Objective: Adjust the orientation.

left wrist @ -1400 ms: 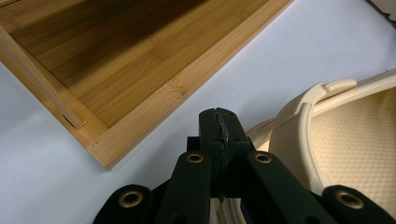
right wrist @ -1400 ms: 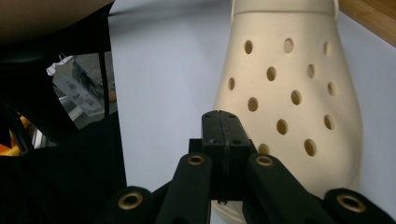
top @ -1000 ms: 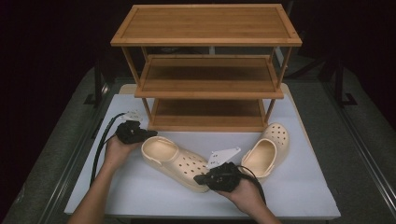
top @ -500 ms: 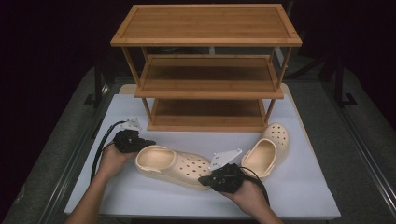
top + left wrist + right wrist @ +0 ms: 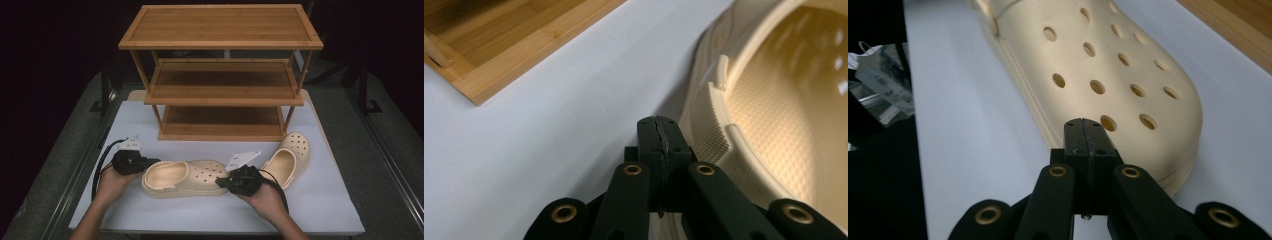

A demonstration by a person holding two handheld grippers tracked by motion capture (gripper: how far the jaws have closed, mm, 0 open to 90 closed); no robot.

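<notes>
A cream clog (image 5: 182, 177) lies lengthwise across the white table, heel to the left and toe to the right. My left gripper (image 5: 150, 162) is shut, its tips against the heel rim (image 5: 711, 107) with nothing between the pads. Against the toe end (image 5: 1128, 100) my right gripper (image 5: 220, 182) rests shut and empty. A second cream clog (image 5: 287, 160) lies on the table to the right, angled toward the rack.
A three-tier bamboo shoe rack (image 5: 222, 75) stands at the back of the white table (image 5: 325, 200), its bottom shelf (image 5: 499, 45) close to my left gripper. Black cables trail from both grippers. Dark floor surrounds the table.
My left hand has slid toward me and slightly right, swinging the clog's heel so the shoe now lies more level across the table. The right hand has stayed put at the toe.
</notes>
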